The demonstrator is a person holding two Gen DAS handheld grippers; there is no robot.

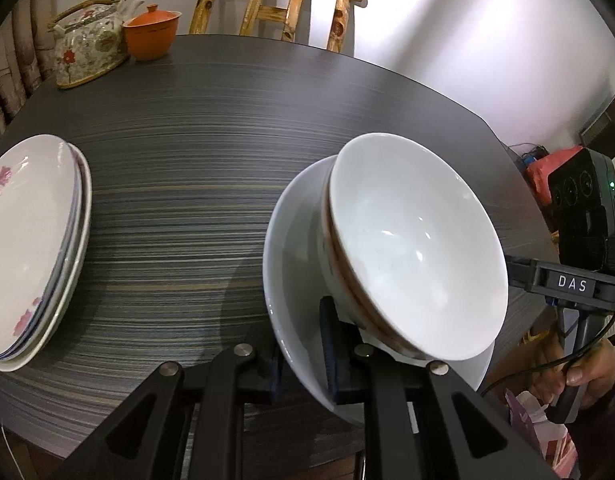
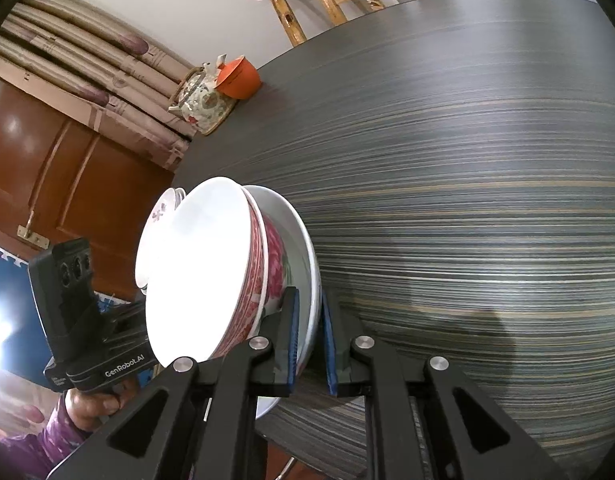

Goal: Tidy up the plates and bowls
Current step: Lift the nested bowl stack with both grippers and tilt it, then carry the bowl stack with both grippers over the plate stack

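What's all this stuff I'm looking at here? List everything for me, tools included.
large bowl: one, white, above the near table edge, clamped at its rim from both sides
patterned bowl: one, white inside, red floral outside, nested tilted in the large bowl
plate stack: a few, white with pink flowers and blue rims, table's left side
teapot: one, floral, far left corner
lidded cup: one, orange, beside the teapot
table: one, dark striped wood grain
chair: one, light wood, behind the table
left gripper: black with blue pads, jaws shut on the large bowl's rim
right gripper: same make, jaws shut on the opposite rim
hand: holding the right gripper's handle
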